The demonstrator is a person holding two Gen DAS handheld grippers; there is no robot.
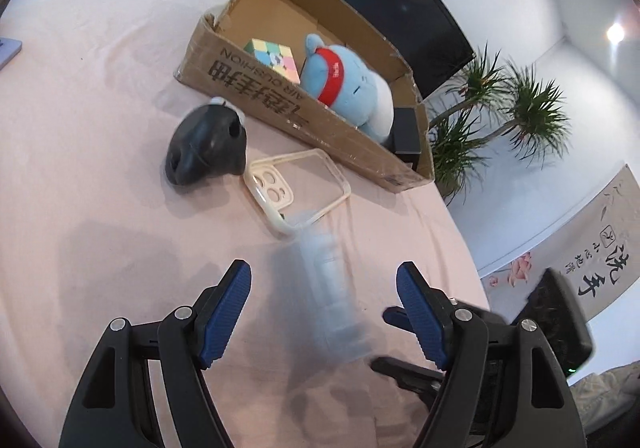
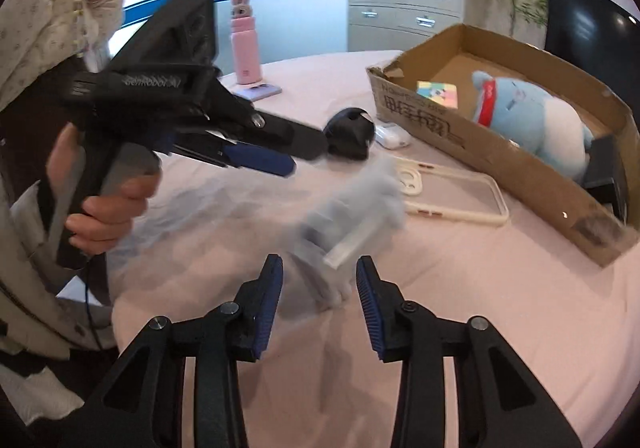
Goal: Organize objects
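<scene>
Grabbing the clear plastic object (image 2: 352, 224) cleanly means centring it: it lies blurred at twelve o'clock beyond the right tongs (image 2: 319, 302), apart and empty; left tongs (image 1: 324, 312) likewise gape.

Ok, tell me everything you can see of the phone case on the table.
The phone case is an empty shell with a cream rim, a see-through back and a cream camera block with three round cutouts at one end. It looks like soft plastic. It lies flat, open side up, on the pink tablecloth, between the cardboard box and a blurred clear object, whose end seems to overlap one corner. The black object sits just beside it.
</scene>
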